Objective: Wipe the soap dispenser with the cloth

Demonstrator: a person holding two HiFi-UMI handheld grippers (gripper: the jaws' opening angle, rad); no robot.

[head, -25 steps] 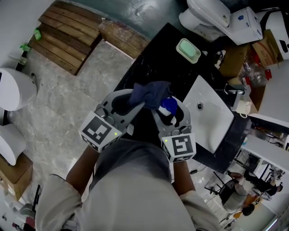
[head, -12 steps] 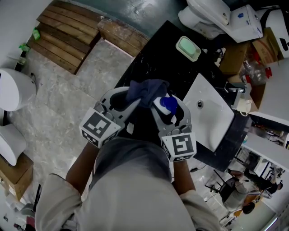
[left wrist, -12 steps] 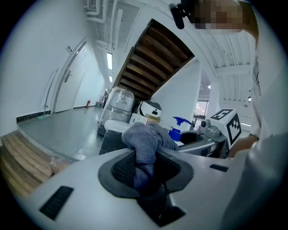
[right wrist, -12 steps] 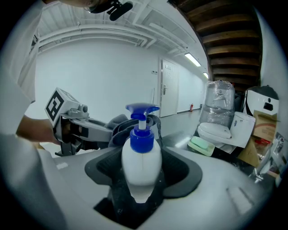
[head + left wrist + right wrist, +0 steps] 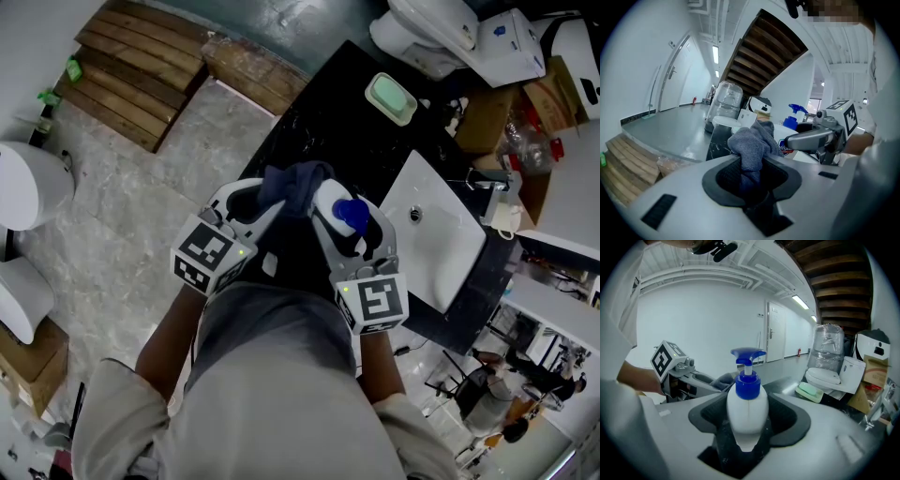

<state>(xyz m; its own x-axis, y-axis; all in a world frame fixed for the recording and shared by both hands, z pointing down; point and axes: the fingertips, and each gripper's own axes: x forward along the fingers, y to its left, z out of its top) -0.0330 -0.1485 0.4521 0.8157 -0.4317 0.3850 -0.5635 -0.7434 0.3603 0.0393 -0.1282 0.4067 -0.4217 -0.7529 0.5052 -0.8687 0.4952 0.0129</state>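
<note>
My right gripper (image 5: 349,225) is shut on a white soap dispenser (image 5: 336,212) with a blue pump top (image 5: 352,216); the bottle (image 5: 747,416) stands upright between the jaws in the right gripper view. My left gripper (image 5: 272,208) is shut on a dark blue-grey cloth (image 5: 291,186), bunched between its jaws (image 5: 752,147). The cloth lies against the left side of the dispenser (image 5: 787,140). Both are held above the black counter (image 5: 323,127), in front of my body.
A white sink (image 5: 441,239) with a tap (image 5: 483,187) is set in the counter to the right. A green soap dish (image 5: 391,100) lies at the counter's far end. A white toilet (image 5: 431,33) stands beyond it, wooden pallets (image 5: 141,70) on the floor to the left.
The left gripper has carried the cloth to the right, up against the dispenser. The right gripper with the bottle has barely moved.
</note>
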